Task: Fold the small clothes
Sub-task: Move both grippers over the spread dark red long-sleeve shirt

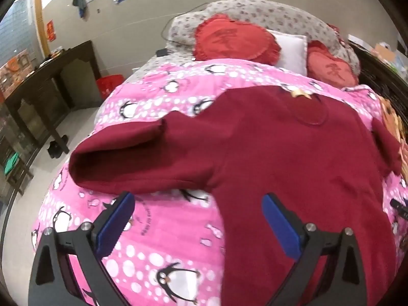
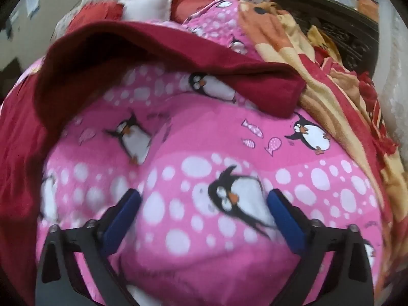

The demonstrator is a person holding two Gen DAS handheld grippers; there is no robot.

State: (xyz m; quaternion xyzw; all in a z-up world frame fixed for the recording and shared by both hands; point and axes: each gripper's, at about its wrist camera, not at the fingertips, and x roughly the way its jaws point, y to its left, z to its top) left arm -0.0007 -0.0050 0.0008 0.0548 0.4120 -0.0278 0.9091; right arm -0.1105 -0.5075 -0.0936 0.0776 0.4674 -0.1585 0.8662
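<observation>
Red sweater (image 1: 280, 153) lies spread flat on pink penguin blanket (image 1: 165, 229). Left gripper (image 1: 199, 204) wide apart, holds nothing, beside sleeve (image 1: 132, 158). Right gripper (image 2: 204, 201) wide apart, empty, over blanket, below other sleeve (image 2: 267, 89).

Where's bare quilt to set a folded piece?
Free: pink penguin quilt under the open right gripper, bordered by the maroon sweater and the orange blanket. Also beside the left gripper, below the sleeve. Crowded: cushions at the head.

The sweater (image 1: 293, 153) runs off the left view's bottom edge, hem unseen. In the right view its sleeve (image 2: 158, 58) is blurred, perhaps lifted off the quilt (image 2: 204, 255).
</observation>
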